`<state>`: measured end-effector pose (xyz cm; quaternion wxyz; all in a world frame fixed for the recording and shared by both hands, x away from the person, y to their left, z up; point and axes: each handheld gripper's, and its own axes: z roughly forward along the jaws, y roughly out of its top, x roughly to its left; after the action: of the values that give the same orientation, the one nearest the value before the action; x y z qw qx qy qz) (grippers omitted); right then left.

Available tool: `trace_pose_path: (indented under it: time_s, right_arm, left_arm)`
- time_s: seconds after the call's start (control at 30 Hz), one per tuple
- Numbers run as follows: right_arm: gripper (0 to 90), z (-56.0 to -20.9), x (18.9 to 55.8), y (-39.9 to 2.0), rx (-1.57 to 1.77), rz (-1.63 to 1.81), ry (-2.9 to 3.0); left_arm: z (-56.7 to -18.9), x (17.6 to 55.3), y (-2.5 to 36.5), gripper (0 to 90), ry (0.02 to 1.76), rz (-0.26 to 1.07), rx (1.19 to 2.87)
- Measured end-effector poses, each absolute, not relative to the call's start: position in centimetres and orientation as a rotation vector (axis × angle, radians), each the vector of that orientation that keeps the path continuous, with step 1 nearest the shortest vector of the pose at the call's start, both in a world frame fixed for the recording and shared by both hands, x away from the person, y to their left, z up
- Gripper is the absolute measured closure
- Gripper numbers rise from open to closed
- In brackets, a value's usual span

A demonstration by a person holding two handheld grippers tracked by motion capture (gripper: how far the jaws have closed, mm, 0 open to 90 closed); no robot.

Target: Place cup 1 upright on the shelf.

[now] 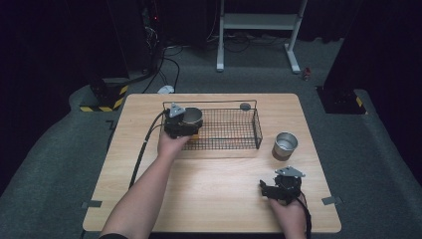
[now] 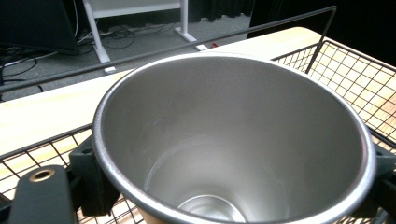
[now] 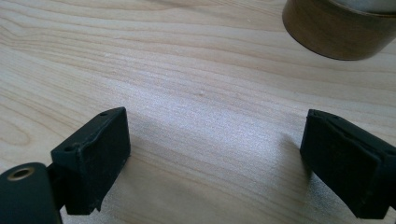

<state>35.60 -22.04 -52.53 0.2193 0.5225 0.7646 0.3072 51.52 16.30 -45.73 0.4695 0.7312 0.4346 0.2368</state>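
A steel cup [image 1: 192,116] [image 2: 233,140] hangs upright over the left end of a black wire basket [image 1: 257,127] [image 2: 355,70]. My left gripper [image 1: 189,125] [image 2: 236,186] is shut on it, with a black pad pressed against each side of the cup just below the rim. A second steel cup [image 1: 285,145] with a brown lower band [image 3: 341,28] stands on the table to the right of the basket. Near the table's front right edge my right gripper [image 1: 273,185] [image 3: 215,158] stands open low over bare wood, a little short of that cup.
The wooden table [image 1: 214,199] has open room in its front middle. A small dark round thing [image 1: 245,106] lies at the basket's far rim. A cable trails from the left gripper down the table's left side. Beyond the table stands a white frame on grey floor.
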Motion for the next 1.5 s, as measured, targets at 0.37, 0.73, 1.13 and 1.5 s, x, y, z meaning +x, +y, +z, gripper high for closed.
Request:
trace_pose_path:
  time_s: [0.37,0.73,1.13,1.5]
  right_arm:
    - [8.4,-52.5,35.6,-22.0,1.445,0.850,2.115]
    - [8.4,-52.5,35.6,-22.0,1.445,0.850,2.115]
    - [8.4,-52.5,35.6,-22.0,1.445,0.850,2.116]
    - [8.4,-52.5,35.6,-22.0,1.445,0.850,2.116]
  left_arm:
    - [-47.0,51.2,15.9,14.0,1.079,0.603,1.824]
    - [-47.4,51.2,16.1,13.9,1.099,0.628,1.831]
    - [-47.4,51.3,16.0,13.7,1.112,0.621,1.854]
    - [-46.8,51.7,15.9,13.5,1.129,0.586,1.924]
